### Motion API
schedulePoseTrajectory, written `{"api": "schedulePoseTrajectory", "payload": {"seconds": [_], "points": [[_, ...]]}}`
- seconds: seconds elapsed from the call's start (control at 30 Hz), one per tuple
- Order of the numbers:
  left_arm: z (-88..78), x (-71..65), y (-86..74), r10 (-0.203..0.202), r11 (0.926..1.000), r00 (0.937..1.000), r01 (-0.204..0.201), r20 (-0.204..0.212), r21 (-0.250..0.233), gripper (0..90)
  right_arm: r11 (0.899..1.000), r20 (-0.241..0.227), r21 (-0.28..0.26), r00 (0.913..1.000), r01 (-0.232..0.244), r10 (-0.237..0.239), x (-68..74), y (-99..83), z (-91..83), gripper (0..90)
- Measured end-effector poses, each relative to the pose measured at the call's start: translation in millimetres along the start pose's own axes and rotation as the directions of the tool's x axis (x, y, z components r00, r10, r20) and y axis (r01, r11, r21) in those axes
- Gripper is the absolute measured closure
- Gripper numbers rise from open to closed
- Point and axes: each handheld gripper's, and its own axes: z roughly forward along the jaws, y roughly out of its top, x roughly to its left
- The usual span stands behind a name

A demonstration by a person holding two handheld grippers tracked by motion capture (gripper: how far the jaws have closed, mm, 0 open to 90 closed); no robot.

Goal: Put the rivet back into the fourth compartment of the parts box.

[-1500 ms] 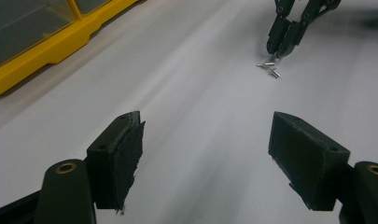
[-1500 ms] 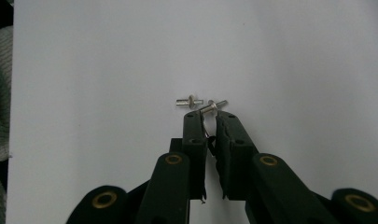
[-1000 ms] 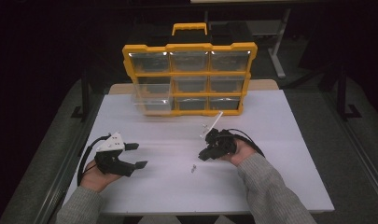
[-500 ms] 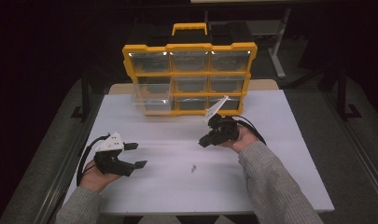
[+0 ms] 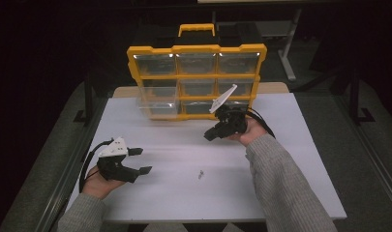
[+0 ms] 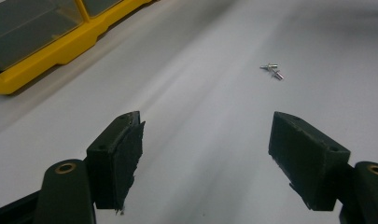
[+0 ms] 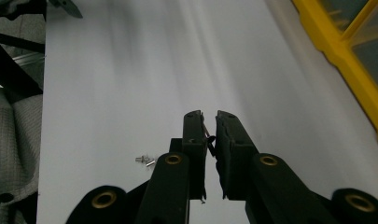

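A yellow organizer with clear drawers stands upright at the back of the white table. My right gripper hangs in front of its lower right drawers, lifted off the table. Its jaws are nearly together in the right gripper view, pinching a small thin metal piece that looks like a screw. My right gripper points back over the table. Two small screws lie loose mid-table. My left gripper rests at the front left, open and holding nothing, with the screws ahead of its wide jaws.
One clear drawer at the organizer's lower left sticks out from the frame. Black cables trail from both grippers. Dark floor and metal table legs surround the table. The organizer's yellow edge lies ahead and left of my left gripper.
My right gripper has risen from the table near the loose screws and moved back toward the organizer, jaws still pinched. The left gripper has stayed where it was.
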Motion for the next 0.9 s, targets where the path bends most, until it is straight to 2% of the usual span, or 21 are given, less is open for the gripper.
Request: {"api": "schedulePoseTrajectory", "payload": {"seconds": [0.4,0.8,0.9], "points": [[-0.5,0.7,-0.2,0.004,1.0000,1.0000,-0.004,-0.001,-0.004,25.4,1.000,0.025,0.003,0.9993,0.029,-0.029,-8.6,31.0,-20.0,81.1],[-0.2,1.0,-0.8,0.002,1.0000,1.0000,-0.002,0.001,-0.008,25.4,0.998,0.048,0.003,0.9972,0.056,-0.056,-9.7,62.3,-35.4,80.9],[-0.5,1.5,-0.7,0.012,0.9999,0.9999,-0.012,0.000,-0.007,25.4,0.998,0.055,0.001,0.9963,0.065,-0.065,-9.6,68.6,-39.1,80.9]]}}
